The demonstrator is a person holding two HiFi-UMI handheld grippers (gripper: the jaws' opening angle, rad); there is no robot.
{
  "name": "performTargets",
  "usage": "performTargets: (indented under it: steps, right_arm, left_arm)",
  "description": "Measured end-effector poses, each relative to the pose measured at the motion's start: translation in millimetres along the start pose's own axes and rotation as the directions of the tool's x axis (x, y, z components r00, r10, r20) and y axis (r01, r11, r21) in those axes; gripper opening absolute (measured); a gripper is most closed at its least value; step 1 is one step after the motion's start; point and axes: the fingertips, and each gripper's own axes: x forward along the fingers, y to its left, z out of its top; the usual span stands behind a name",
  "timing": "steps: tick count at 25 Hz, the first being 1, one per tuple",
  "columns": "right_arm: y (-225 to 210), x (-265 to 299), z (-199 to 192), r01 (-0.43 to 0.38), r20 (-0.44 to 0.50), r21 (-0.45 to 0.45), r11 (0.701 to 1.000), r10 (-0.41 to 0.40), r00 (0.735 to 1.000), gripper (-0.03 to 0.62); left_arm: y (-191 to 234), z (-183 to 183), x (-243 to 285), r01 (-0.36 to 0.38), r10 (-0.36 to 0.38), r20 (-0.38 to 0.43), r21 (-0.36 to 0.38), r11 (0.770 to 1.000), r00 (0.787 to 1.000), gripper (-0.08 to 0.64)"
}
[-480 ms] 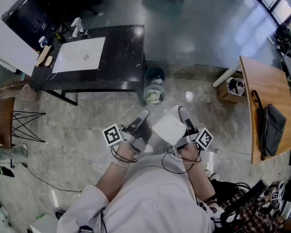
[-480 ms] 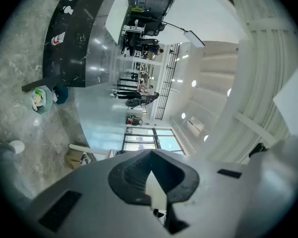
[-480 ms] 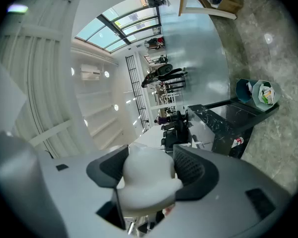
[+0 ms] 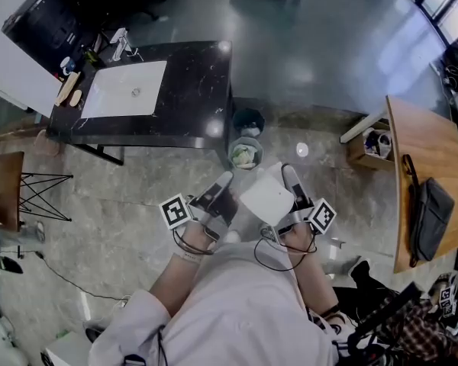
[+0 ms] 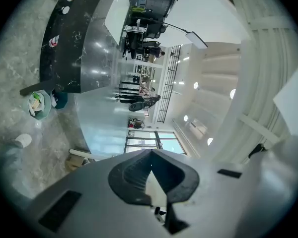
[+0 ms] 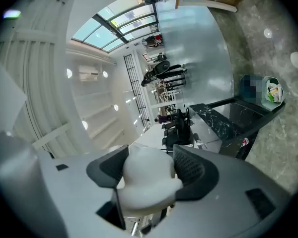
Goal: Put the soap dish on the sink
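Right gripper (image 6: 149,160) clamps the white soap dish (image 4: 266,198) between its pads (image 6: 191,170) — carried above the floor (image 4: 122,197), well apart from the sink (image 4: 107,97). Left gripper (image 5: 150,155) — jaws together, empty.

Head view: steeply down from above, black sink counter (image 4: 206,90) far upper left. Gripper views: close behind own jaws, rolled sideways, sharing counter and waste bin (image 5: 38,104).

Bright, even indoor light; heavy fisheye warp, dark corners.
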Motion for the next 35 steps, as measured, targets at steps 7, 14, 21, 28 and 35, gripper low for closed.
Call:
performTargets:
  steps: [7, 14, 21, 28, 35]
  right_arm:
    - [-20, 52, 40, 0.019, -0.052, 0.032, 0.999, -0.018, 0.999, 0.296]
    - [-25, 110, 96, 0.029, -0.113, 0.054, 0.998, -0.023, 0.993, 0.296]
    - [-26, 161, 155, 0.052, -0.202, 0.071, 0.996, -0.037, 0.979, 0.296]
    - [-33, 198, 200, 0.067, -0.297, 0.089, 0.994, -0.038, 0.954, 0.296]
    - [-44, 215, 221, 0.091, -0.347, 0.112, 0.99, -0.047, 0.937, 0.296]
  left_arm:
    - [17, 33, 49, -0.028, 0.028, 0.047, -0.003, 1.0, 0.998, 0.008]
    - [27, 66, 111, -0.044, 0.044, 0.111, 0.0, 0.999, 0.993, 0.008]
    - [34, 89, 167, -0.053, 0.051, 0.226, 0.003, 0.999, 0.973, 0.008]
    - [40, 100, 218, -0.067, 0.056, 0.322, 0.024, 0.997, 0.945, 0.008]
    - [48, 104, 244, -0.088, 0.072, 0.369, 0.028, 0.996, 0.927, 0.008]
